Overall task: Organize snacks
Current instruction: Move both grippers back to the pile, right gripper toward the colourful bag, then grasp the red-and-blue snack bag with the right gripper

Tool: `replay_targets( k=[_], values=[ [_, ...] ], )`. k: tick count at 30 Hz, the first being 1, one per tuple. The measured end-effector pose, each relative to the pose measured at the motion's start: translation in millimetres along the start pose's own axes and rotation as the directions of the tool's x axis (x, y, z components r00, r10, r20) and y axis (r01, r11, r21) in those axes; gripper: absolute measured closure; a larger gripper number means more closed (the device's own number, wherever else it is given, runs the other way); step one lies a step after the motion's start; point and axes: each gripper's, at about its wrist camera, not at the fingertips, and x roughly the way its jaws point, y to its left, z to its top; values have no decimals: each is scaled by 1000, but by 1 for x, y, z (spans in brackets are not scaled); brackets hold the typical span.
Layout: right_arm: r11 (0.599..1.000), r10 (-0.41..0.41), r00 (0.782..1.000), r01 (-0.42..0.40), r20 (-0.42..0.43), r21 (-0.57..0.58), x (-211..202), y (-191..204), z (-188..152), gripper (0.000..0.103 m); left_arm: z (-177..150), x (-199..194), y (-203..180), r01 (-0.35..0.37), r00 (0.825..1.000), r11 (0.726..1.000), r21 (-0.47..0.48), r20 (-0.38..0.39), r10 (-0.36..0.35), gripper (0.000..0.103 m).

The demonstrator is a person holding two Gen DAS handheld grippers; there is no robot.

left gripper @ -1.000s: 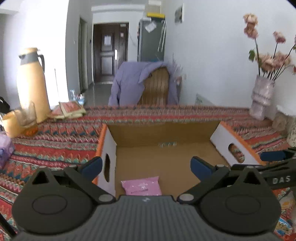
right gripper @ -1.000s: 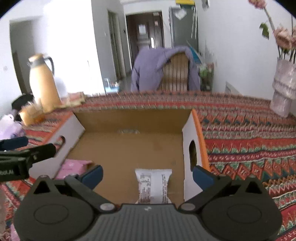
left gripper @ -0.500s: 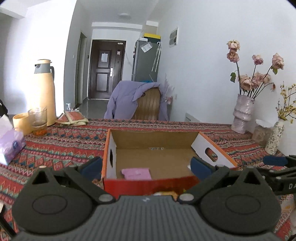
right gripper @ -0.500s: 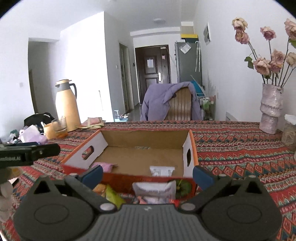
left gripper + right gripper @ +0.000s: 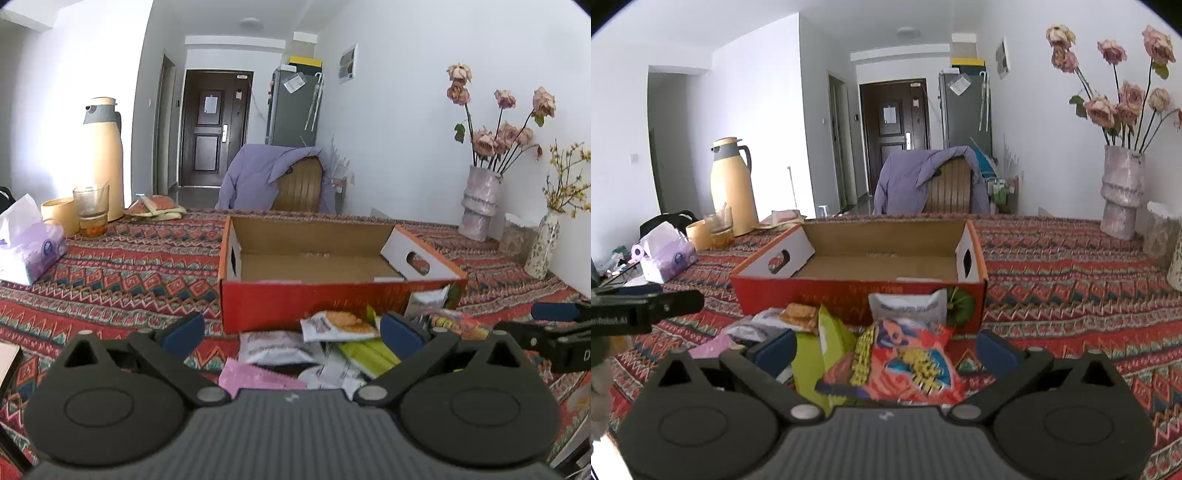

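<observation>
An open cardboard box [image 5: 295,302] [image 5: 849,295] with a red front wall sits on the patterned tablecloth. A pile of snack packets lies in front of it. In the left wrist view my left gripper [image 5: 291,330] is open above a white packet [image 5: 273,347], a biscuit packet [image 5: 338,325], a green packet [image 5: 369,354] and a pink packet [image 5: 255,376]. In the right wrist view my right gripper [image 5: 886,347] is open around a red-and-yellow packet [image 5: 905,362], beside a green packet [image 5: 827,343] and a grey packet [image 5: 908,306]. Neither gripper holds anything.
A cream thermos [image 5: 101,158], a glass [image 5: 90,210] and a tissue pack [image 5: 31,243] stand at the left. Vases of dried flowers [image 5: 480,203] [image 5: 1121,195] stand at the right by the wall. A chair with a purple garment [image 5: 273,177] is behind the table.
Both grippers have pulled back from over the box interior to the near side of the box. The snack pile in front of the box has come into view between the fingers.
</observation>
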Motion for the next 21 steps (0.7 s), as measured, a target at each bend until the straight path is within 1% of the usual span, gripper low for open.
replay_targets(
  k=[5,9,17,19,21],
  values=[
    [1000,-13,999,13,-34,-1,9,0,1,0,-5,1,2,2,1000,1000,0,-7,-2,0],
    [999,-30,996,29,-83,-22,24,2,7,0,-6,4,3,0,1000,1000,-3,-20,0,0],
    [999,-43,978,43,-203,-5,66,-4,16,0,-9,4,7,0,1000,1000,-8,-27,0,0],
    [999,-47,974,51,-223,13,74,-8,16,3,-9,4,7,-1,1000,1000,-11,-28,1,0],
    [998,-37,972,47,-233,36,79,-13,15,8,-10,6,8,-4,1000,1000,-19,-31,3,0]
  ],
)
